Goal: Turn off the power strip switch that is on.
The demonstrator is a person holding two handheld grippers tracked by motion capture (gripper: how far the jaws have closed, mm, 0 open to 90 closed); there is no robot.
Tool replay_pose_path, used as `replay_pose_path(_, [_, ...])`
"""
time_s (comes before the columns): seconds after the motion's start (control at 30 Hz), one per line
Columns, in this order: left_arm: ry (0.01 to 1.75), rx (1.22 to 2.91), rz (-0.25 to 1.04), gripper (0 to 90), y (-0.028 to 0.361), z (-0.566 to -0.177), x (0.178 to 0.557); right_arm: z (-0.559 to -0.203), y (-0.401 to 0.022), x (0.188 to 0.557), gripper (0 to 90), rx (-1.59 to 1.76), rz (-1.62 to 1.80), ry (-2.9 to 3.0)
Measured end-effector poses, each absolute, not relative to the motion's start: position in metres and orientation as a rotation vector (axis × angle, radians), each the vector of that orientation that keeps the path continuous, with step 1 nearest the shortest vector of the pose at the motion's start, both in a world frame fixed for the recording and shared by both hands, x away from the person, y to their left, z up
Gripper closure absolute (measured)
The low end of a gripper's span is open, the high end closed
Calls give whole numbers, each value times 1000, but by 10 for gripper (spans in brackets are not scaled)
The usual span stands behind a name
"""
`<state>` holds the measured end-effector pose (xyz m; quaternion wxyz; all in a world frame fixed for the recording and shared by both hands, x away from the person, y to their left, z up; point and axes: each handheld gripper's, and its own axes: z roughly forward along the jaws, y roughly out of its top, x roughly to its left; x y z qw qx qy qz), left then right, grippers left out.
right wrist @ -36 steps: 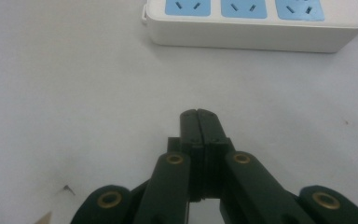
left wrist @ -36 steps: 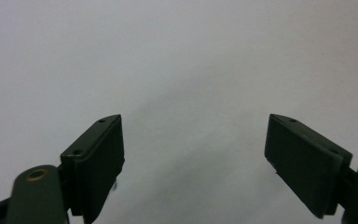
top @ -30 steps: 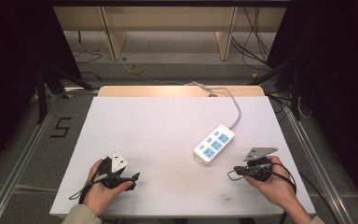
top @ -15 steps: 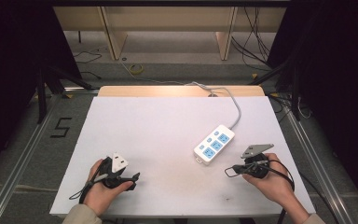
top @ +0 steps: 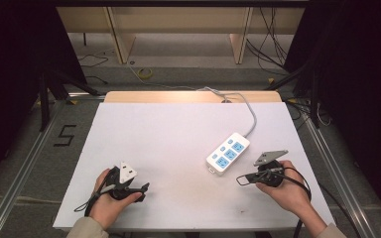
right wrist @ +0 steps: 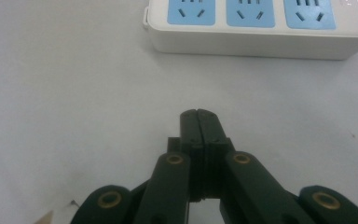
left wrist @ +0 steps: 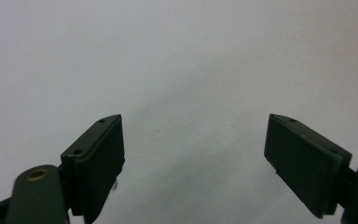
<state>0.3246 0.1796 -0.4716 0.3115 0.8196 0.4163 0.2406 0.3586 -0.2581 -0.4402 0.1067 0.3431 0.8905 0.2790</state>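
Note:
A white power strip (top: 228, 153) with blue sockets lies at an angle on the right half of the white table (top: 178, 129). Its grey cable (top: 250, 111) runs off the far edge. In the right gripper view the power strip (right wrist: 261, 28) lies just ahead of my right gripper (right wrist: 199, 116), apart from it. The jaws are shut with nothing between them. From above, my right gripper (top: 239, 181) points left, just in front of the strip. My left gripper (top: 144, 187) rests near the front left, and in its own view my left gripper (left wrist: 193, 154) stands wide open over bare table.
The table's front edge (top: 193, 229) lies close under both hands. Metal frame rails (top: 322, 153) flank the table, and a "5" mark (top: 64, 135) is on the floor at left. Wooden shelving (top: 178, 20) and loose cables stand beyond the far edge.
My right gripper has edged slightly left and away from the front edge, still shut. The left gripper and the power strip have not moved.

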Motion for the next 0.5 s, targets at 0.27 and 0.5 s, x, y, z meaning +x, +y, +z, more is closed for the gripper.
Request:
replay_pose_path(0.27, [1101,2162,636,198,179,-472,325,-438,-253,363,900,1006,815,2638])
replay_pose_path(0.5, [1099,2162,635,198,179,-473,325,-435,-248,367,900,990,810,2638])
